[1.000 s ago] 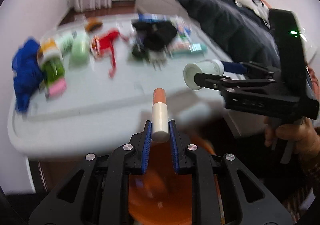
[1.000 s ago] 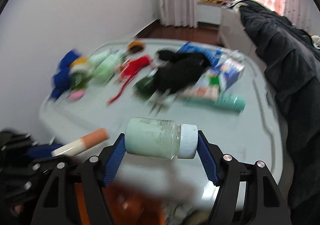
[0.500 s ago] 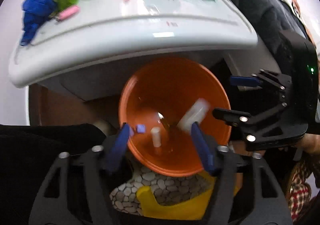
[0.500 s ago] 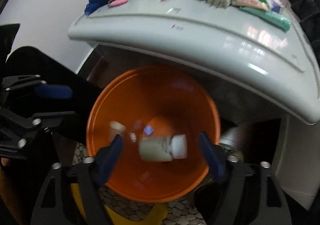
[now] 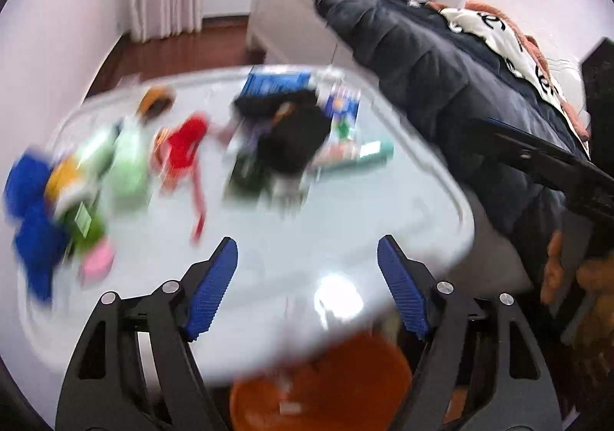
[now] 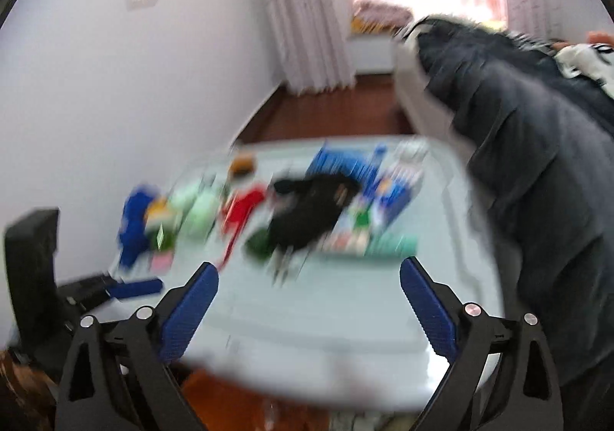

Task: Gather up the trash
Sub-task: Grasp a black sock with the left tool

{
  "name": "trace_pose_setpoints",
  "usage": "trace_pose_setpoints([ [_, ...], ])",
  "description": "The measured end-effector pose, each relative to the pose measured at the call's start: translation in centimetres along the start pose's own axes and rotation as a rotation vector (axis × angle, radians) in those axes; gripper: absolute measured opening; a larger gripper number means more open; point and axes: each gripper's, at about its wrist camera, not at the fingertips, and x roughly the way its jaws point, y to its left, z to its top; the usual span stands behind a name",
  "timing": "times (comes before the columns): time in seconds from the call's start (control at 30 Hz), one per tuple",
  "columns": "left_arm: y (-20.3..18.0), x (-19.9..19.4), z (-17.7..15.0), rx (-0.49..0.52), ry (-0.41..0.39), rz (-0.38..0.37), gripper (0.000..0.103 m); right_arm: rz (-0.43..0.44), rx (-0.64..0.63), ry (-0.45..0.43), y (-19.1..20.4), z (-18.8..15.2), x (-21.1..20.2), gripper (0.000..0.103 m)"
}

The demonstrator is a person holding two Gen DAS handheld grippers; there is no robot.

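Note:
Both views are blurred by motion. My left gripper (image 5: 307, 266) hangs over the near edge of the pale table (image 5: 345, 239), its jaws opening with nothing between them. The orange bin (image 5: 326, 385) sits below it under the table edge. My right gripper (image 6: 309, 291) is also opening and holds nothing. The other gripper's blue finger (image 6: 134, 287) shows at its left. On the table lie a black cloth (image 5: 295, 139), a red item (image 5: 184, 143), green bottles (image 5: 126, 162), a blue cloth (image 5: 30, 216), a pink piece (image 5: 96, 262) and a teal tube (image 5: 364, 157).
A bed with a dark quilt (image 5: 441, 66) runs along the right of the table. Blue boxes (image 5: 276, 84) lie at the table's far side. A white wall (image 6: 115, 86) stands on the left, with curtains (image 6: 307, 9) and wooden floor (image 6: 330, 116) beyond.
The capped stick and the white-lidded bottle left the grippers and dropped into the orange bin. Both grippers opened wider and swung back up from the bin toward the table.

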Motion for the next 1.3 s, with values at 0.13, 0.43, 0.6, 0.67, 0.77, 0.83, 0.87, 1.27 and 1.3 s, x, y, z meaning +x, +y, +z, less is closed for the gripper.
trace_pose_setpoints([
  [0.13, -0.4, 5.0, 4.3, 0.03, 0.009, 0.002, 0.074, -0.049, 0.076, -0.024, -2.6, -1.1, 0.6, 0.096],
  [0.43, 0.7, 13.2, 7.4, 0.068, 0.03, 0.076, 0.052, 0.004, 0.175, 0.009, -5.0, -1.4, 1.6, 0.096],
  [0.6, 1.1, 13.4, 7.1, 0.053, 0.039, 0.093, 0.014, -0.033, 0.109, -0.03, -4.3, -1.5, 0.9, 0.094],
  [0.67, 0.9, 12.0, 6.9, 0.059, 0.011, 0.101, 0.013, -0.048, 0.075, -0.042, -3.9, -1.5, 0.7, 0.094],
  [0.77, 0.8, 8.7, 6.2, 0.055, -0.014, 0.11, 0.013, -0.062, 0.027, -0.05, -3.2, -1.6, 0.8, 0.094],
  [0.83, 0.7, 6.5, 5.2, 0.056, -0.021, 0.116, 0.013, -0.062, 0.002, -0.034, -2.9, -1.6, 1.5, 0.094],
  [0.87, 0.5, 5.4, 4.5, 0.053, -0.03, 0.115, 0.013, -0.062, -0.001, -0.023, -2.9, -1.6, 2.0, 0.094],
  [1.27, 2.9, 1.7, -0.4, -0.055, -0.062, 0.028, 0.014, 0.029, -0.001, 0.16, 1.1, 2.3, 12.4, 0.094],
  [1.3, 3.2, 1.5, -0.4, -0.065, -0.069, 0.026, 0.014, 0.031, -0.013, 0.166, 1.7, 2.9, 13.6, 0.094],
])
